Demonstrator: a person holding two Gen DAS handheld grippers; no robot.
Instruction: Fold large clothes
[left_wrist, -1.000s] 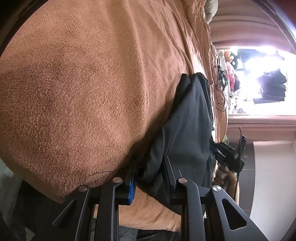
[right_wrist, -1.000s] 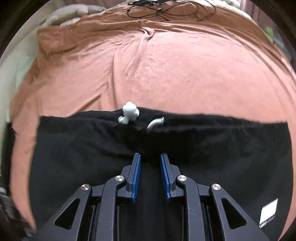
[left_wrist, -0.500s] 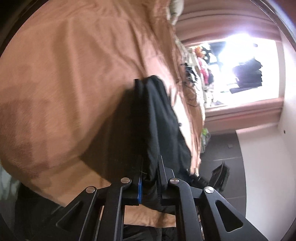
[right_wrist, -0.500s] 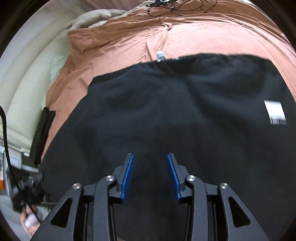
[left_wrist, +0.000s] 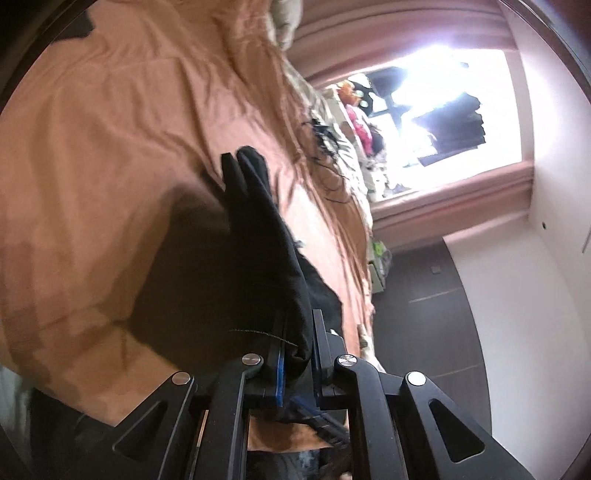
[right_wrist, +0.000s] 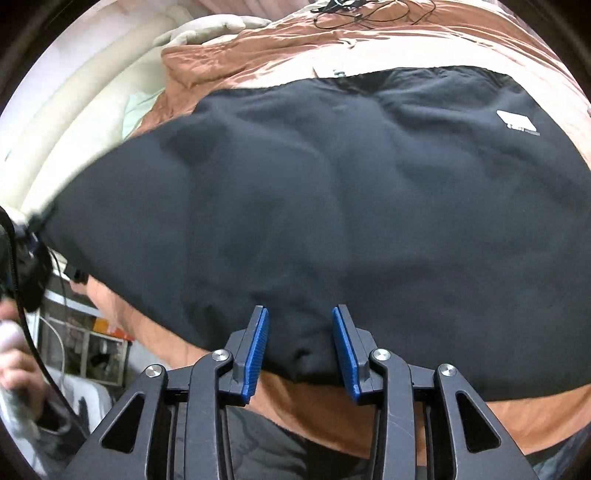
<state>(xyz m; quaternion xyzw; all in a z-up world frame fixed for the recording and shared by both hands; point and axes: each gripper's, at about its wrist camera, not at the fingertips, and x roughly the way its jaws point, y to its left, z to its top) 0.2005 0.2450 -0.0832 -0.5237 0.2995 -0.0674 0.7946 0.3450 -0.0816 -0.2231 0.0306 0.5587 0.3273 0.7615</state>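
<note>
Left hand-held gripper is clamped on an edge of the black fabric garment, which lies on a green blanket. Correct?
Not quite: the blanket is orange-brown, not green, as the left wrist view shows. The left hand-held gripper is indeed clamped on an edge of the black fabric garment.

On my right side, the big black garment (right_wrist: 332, 206) covers most of the brown blanket (right_wrist: 369, 417). A bare strip of blanket shows near me, and more far away. At the far edge, tangled black cables (right_wrist: 362, 14) lie in the way, with pale pillows (right_wrist: 207, 33) to the far left. On my left side, the blanket (left_wrist: 103, 177) is wide open, and the dark floor (left_wrist: 436, 302) beside the bed is open too.
</note>
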